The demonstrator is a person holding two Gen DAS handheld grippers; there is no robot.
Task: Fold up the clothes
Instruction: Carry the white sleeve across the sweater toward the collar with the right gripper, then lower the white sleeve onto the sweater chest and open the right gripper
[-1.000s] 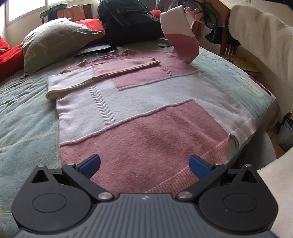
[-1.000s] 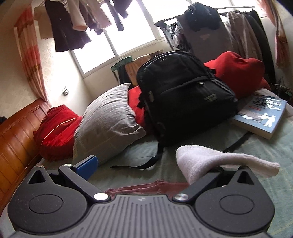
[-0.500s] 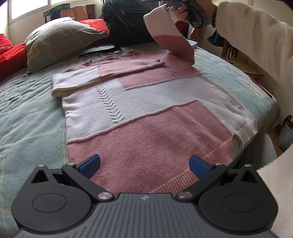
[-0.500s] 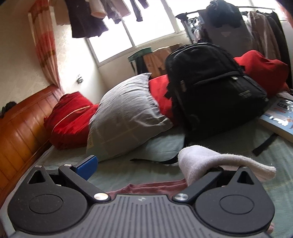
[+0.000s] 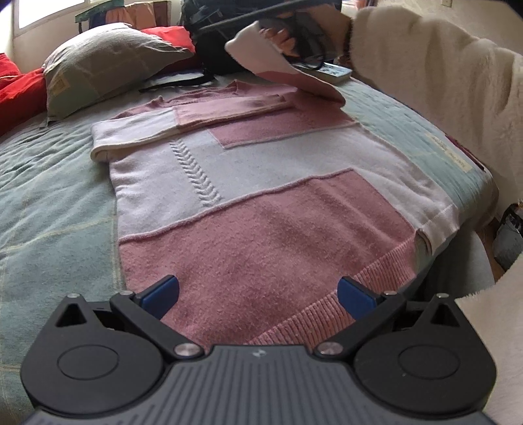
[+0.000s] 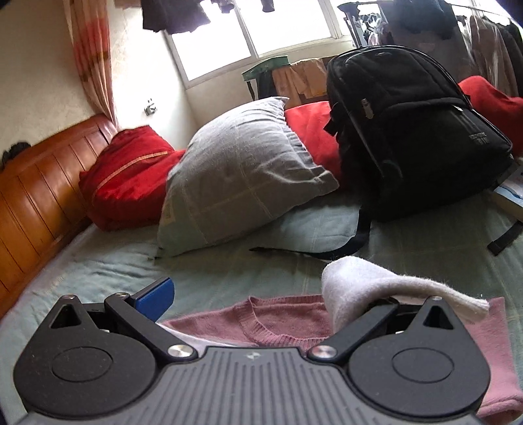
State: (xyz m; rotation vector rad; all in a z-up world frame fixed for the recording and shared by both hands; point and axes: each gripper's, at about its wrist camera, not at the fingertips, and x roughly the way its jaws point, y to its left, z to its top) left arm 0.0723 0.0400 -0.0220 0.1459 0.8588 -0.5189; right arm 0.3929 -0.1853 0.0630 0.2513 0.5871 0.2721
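Observation:
A pink and white patchwork sweater lies flat on the bed, hem toward me. Its left sleeve is folded across the chest. My left gripper hovers open just above the pink hem, with nothing between its fingers. The other sleeve is lifted off the bed at the far right. In the right wrist view its white cuff drapes over the right finger of my right gripper, whose jaws stand wide apart above the collar. A hand in a cream sleeve holds that gripper.
A grey pillow, red cushions and a black backpack crowd the head of the bed. A book lies beside the backpack. The bed edge drops off on the right. A wooden headboard is at left.
The right gripper has carried the raised sleeve leftward and lower, over the sweater's chest and collar. The left gripper has stayed open over the hem.

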